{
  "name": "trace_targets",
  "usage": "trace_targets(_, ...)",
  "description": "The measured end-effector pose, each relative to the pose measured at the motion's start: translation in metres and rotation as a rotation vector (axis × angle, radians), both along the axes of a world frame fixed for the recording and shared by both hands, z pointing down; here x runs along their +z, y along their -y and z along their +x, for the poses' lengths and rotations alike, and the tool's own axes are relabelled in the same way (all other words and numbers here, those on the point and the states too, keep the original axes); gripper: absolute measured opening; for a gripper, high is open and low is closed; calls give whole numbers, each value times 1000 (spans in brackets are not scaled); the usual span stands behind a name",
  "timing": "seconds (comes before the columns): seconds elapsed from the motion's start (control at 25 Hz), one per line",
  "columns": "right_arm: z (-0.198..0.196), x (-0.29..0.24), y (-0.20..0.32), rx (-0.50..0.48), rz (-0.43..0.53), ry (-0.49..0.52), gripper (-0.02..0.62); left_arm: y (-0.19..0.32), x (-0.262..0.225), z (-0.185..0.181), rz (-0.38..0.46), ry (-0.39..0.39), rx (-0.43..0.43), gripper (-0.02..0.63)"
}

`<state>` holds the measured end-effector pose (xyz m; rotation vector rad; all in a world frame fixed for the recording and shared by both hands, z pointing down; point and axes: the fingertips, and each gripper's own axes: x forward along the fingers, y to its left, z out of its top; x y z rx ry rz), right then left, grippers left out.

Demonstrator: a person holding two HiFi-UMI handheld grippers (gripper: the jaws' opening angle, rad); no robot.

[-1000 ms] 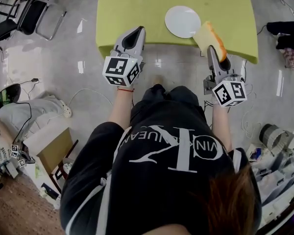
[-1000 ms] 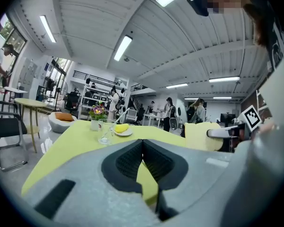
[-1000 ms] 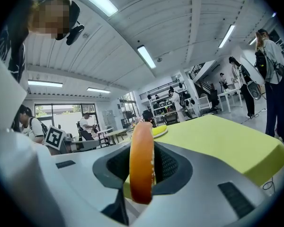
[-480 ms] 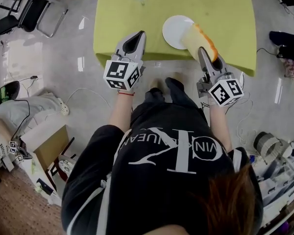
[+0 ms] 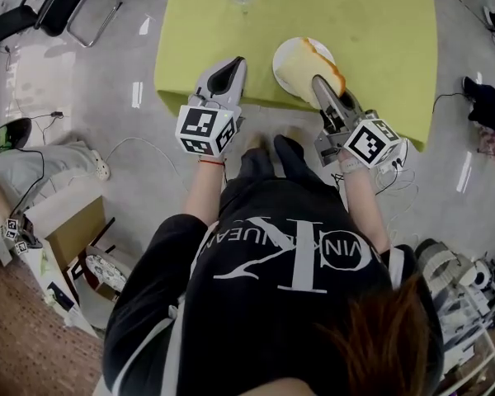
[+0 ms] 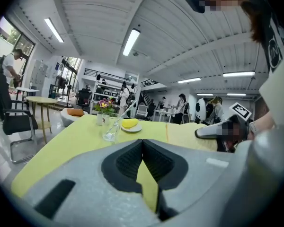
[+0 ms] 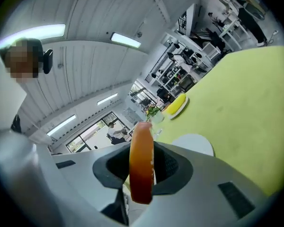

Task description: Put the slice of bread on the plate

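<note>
Bread slice (image 5: 299, 69), pale crumb, orange crust (edge-on), pinched by right hand-held gripper (image 5: 320, 82)

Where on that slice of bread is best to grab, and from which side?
Grip the slice of bread at its crust edge, fingers on both flat faces, coming from the table's near side as the right gripper does; it is thin and broad.

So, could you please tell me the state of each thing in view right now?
slice of bread: clamped on edge by the right gripper, over the plate; contact unclear.
plate: on the table, mostly covered by the bread.
right gripper: shut on the bread's crust.
left gripper: shut, empty, at the table's near edge.
glass: upright on the table.
</note>
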<state>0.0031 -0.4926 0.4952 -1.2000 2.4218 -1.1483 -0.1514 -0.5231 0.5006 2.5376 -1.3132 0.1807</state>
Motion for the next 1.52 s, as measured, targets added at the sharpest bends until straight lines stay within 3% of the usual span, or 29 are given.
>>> trace_targets(0.44,-15,25,31,-35,-197,83,100,-4,19,-18,-48,16,-85,11)
trace_targets(0.8,-15,40,33,-30,-252,-2,106,-23,25,-34,-69,13,-136,11)
trace_targets(1.2,-29,51,28,-199,-245,-236,282,-24,24,-31,-69,-7,-126,11)
trace_targets(1.52,-25,59,27,-215,-241,-401,430,-26,26,-30,-72,-15,-108,11)
